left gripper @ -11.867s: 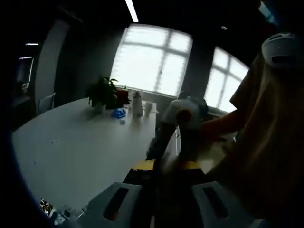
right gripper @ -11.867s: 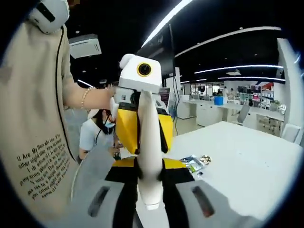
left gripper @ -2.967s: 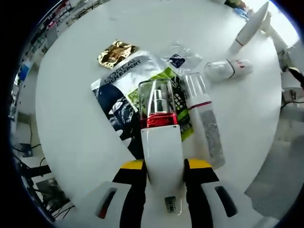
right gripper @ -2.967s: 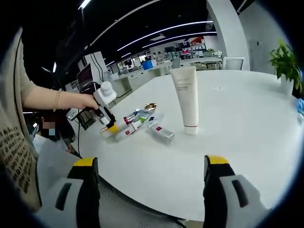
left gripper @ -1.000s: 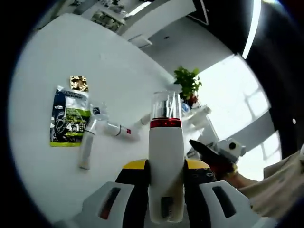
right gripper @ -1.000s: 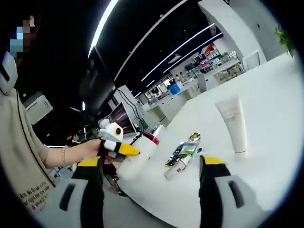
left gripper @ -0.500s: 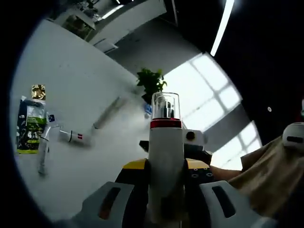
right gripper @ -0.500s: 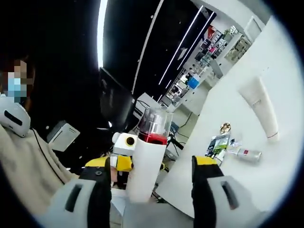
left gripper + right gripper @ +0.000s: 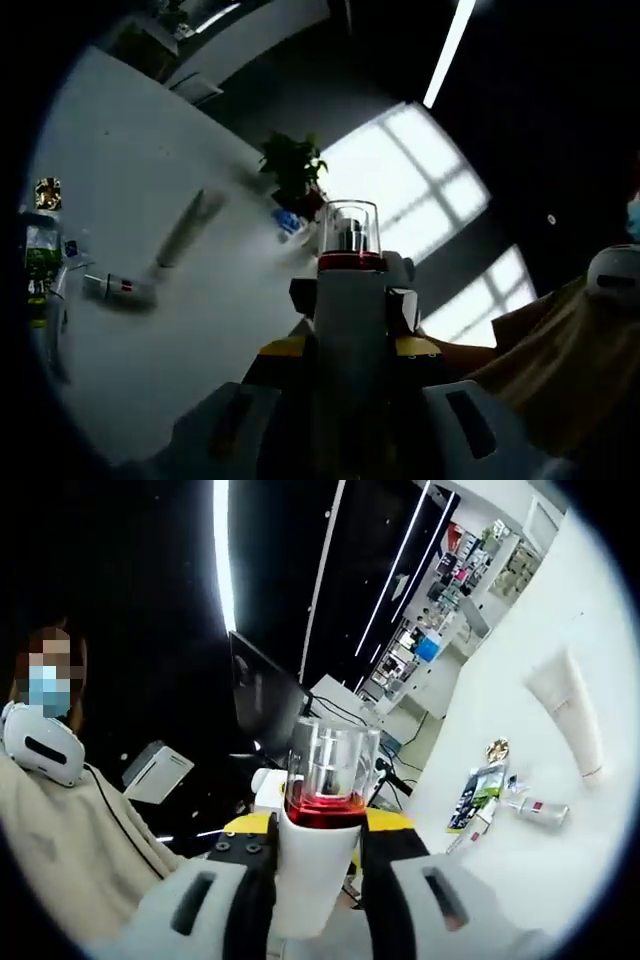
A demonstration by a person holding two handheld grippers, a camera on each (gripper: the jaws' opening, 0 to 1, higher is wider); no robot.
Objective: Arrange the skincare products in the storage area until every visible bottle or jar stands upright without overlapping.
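White tabletop (image 9: 560, 810) spreads under everything I can see, and I'll use the standing white tube (image 9: 570, 720) as my landmark. It rests cap-down on the table, tilted in the right gripper view; in the left gripper view it is a pale bar (image 9: 188, 228) with a potted plant (image 9: 292, 170) beyond it by the bright windows.

Between my tools I hold the white pump bottle (image 9: 318, 850) with a red band and clear cap, up in the air and well apart from the tube. My right gripper (image 9: 318, 865) has both jaws pressed against the bottle's sides. In the left gripper view the same bottle (image 9: 350, 330) sits between the jaws of my left gripper (image 9: 350, 385), which is clamped on it as well.

Near the tube's base lies a small bottle (image 9: 537, 810) with a red mark, flat on its side. Just beside that are a green-and-dark sachet (image 9: 478, 785) and a slim tube (image 9: 470, 832), both lying down. Past the sachet sits a small gold packet (image 9: 496, 750).

A person's beige sleeve (image 9: 545, 370) shows at the edge.
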